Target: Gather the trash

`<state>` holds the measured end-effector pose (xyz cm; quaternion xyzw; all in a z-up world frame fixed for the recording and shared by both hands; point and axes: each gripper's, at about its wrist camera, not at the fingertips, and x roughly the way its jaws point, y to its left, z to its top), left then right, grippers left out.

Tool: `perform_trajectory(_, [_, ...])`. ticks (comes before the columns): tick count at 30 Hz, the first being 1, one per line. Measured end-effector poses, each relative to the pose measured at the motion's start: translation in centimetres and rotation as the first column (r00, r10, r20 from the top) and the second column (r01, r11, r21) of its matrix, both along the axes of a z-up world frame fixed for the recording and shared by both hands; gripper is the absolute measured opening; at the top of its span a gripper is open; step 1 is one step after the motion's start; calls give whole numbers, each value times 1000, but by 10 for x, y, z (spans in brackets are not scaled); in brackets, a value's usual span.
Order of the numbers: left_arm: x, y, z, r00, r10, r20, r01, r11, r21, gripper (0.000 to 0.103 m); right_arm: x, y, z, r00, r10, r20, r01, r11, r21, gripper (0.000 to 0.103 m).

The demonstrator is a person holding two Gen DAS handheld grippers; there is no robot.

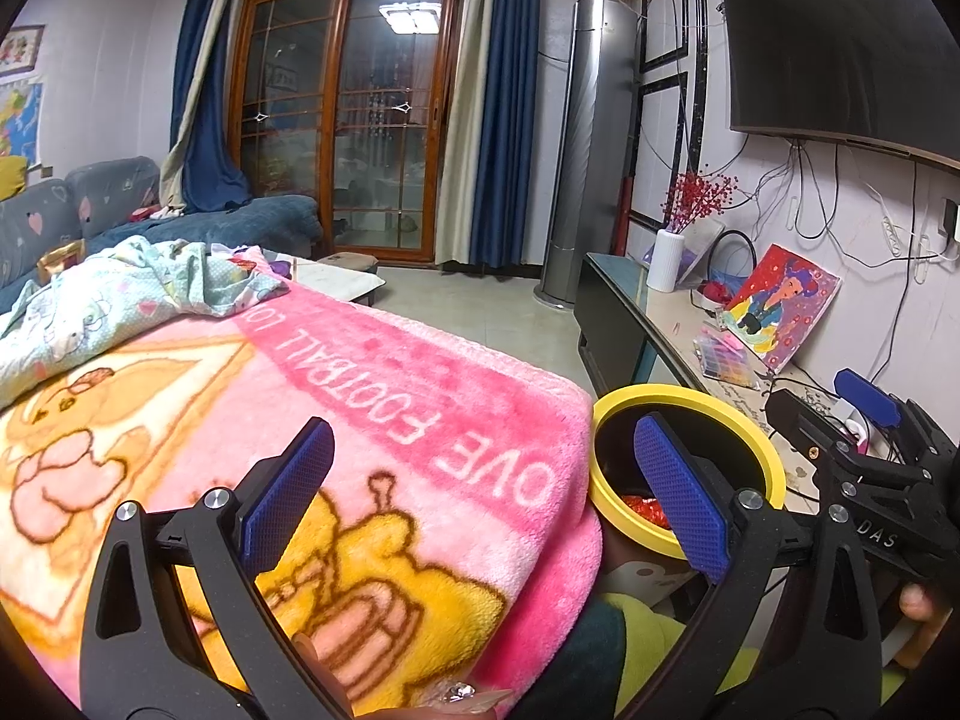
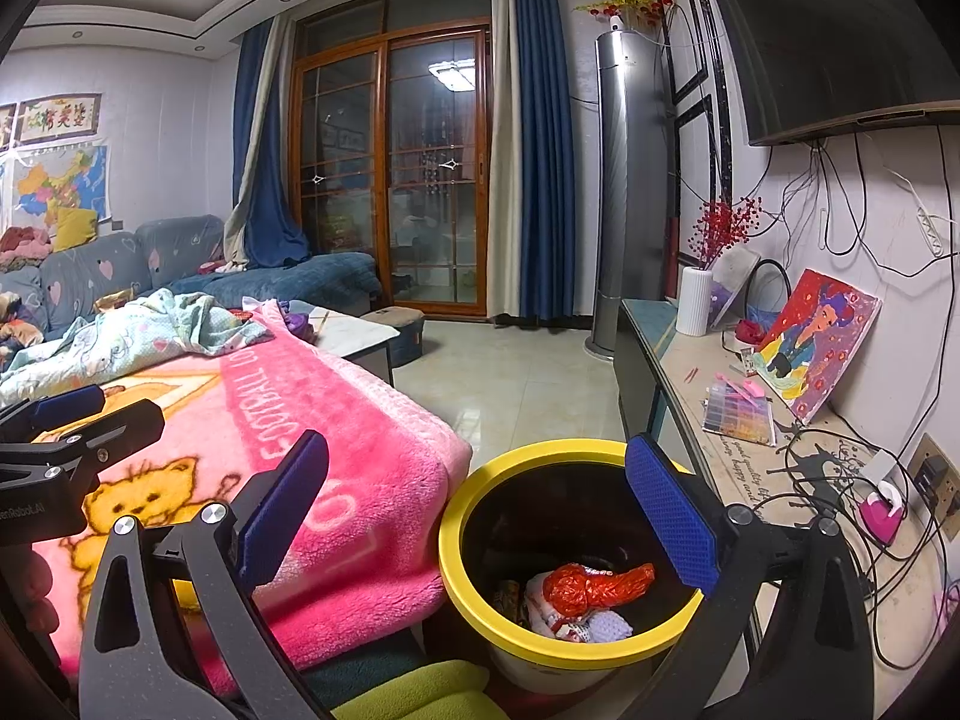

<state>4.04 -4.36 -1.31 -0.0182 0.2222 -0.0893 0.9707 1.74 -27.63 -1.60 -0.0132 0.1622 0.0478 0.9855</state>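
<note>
Trash bin (image 2: 570, 552) (one) holds several wrappers; two tongs agape

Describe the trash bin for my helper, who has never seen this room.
Find the pink blanket covering the table. At its near corner, between it and the TV cabinet, stands the trash bin: round, black inside with a bright yellow rim, a red wrapper lying inside.

I'm seeing a pink blanket (image 2: 336, 420) lying under crumpled clothes (image 2: 138, 336); a painting (image 2: 816, 342) is leaning beside a white vase (image 2: 694, 300).
</note>
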Motion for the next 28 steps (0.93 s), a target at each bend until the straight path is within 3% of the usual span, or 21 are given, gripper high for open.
perform_trajectory(8, [2,2,-1,1000,-7,-14,7,1000,-5,92,0,0,0,1000,2,1,-2,1000,-1,96])
perform_trajectory(12, [2,11,-4,999,34,-39,-35,999,-9,92,4,4,2,1000,23,-1,-23,1000,-2,96])
perform_trajectory(18, [1,70,-4,982,162,-100,-171,982,-85,92,18,52,15,981,190,-38,-190,982,1,96])
perform_trajectory(20, [-9,107,-3,961,251,-114,-261,961,-90,92,24,102,19,940,333,-79,-334,943,8,96])
perform_trajectory(21, [-15,129,-4,944,306,-122,-317,945,-82,92,26,123,19,918,384,-102,-386,923,6,96])
perform_trajectory(22, [-26,162,-6,910,391,-134,-401,914,-58,92,29,149,19,886,443,-135,-445,895,10,96])
perform_trajectory(23, [-33,185,-8,881,451,-142,-461,887,-40,92,33,189,16,835,520,-181,-520,853,49,96])
perform_trajectory(24, [-45,218,-12,828,539,-154,-547,837,-9,92,34,214,13,801,559,-211,-558,827,70,96])
perform_trajectory(25, [-54,244,-16,782,601,-166,-607,794,17,92,35,258,5,742,613,-271,-617,783,82,96])
perform_trajectory(28, [-85,341,-42,570,774,-276,-780,615,114,92,30,348,-23,621,670,-406,-698,709,101,96])
